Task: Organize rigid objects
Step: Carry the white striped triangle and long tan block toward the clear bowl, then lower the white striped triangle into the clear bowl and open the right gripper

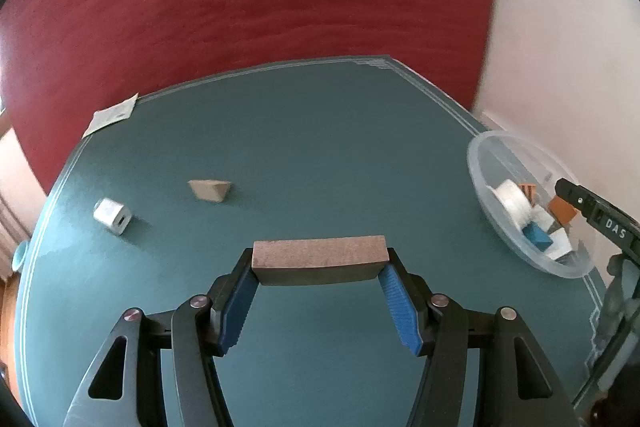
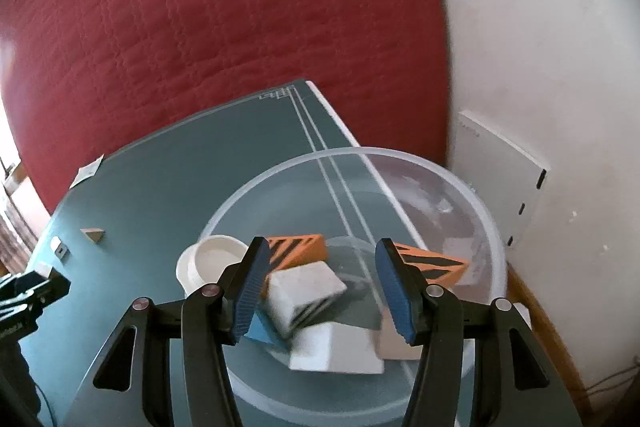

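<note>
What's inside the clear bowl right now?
The clear bowl holds a white round tub, two orange black-striped blocks, white blocks and a blue piece. Anything lying beneath that pile or behind the right gripper is covered.

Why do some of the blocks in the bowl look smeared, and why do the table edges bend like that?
Right wrist view: the grey blocks in the clear bowl are smeared by motion blur, while the right gripper stays sharp. Left wrist view: the held wooden block is crisp and casts a soft shadow. Both views: the fisheye lens bows the green table edge and darkens the corners.
</note>
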Motion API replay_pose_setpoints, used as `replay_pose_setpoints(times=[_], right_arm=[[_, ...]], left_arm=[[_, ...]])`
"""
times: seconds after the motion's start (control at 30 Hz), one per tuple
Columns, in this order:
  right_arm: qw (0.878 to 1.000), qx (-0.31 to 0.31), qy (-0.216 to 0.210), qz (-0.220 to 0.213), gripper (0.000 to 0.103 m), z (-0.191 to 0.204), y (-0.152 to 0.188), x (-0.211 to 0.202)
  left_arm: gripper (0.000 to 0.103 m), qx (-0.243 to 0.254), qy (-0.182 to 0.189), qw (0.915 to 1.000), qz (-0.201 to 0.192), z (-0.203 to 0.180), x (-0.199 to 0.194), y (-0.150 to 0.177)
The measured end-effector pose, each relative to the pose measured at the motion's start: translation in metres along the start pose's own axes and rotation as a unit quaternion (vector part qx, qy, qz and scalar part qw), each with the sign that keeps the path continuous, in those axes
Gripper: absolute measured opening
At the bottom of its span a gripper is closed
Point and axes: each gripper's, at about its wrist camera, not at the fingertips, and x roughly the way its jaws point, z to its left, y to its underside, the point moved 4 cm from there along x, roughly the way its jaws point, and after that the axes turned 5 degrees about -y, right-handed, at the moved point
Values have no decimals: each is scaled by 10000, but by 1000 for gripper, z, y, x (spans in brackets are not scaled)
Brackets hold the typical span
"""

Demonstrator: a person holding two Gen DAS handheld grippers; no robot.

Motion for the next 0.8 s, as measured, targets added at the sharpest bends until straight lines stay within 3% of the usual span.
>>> replay_pose_setpoints(times=[0.4, 0.8], right_arm=[[9996, 262, -11, -64, 57, -20, 7, -7], [9994, 285, 74, -197, 57, -28, 7, -11]], left_arm=[[64, 551, 385, 9977, -28, -55, 2, -9], [64, 967, 1111, 9891, 66, -114, 2, -17]])
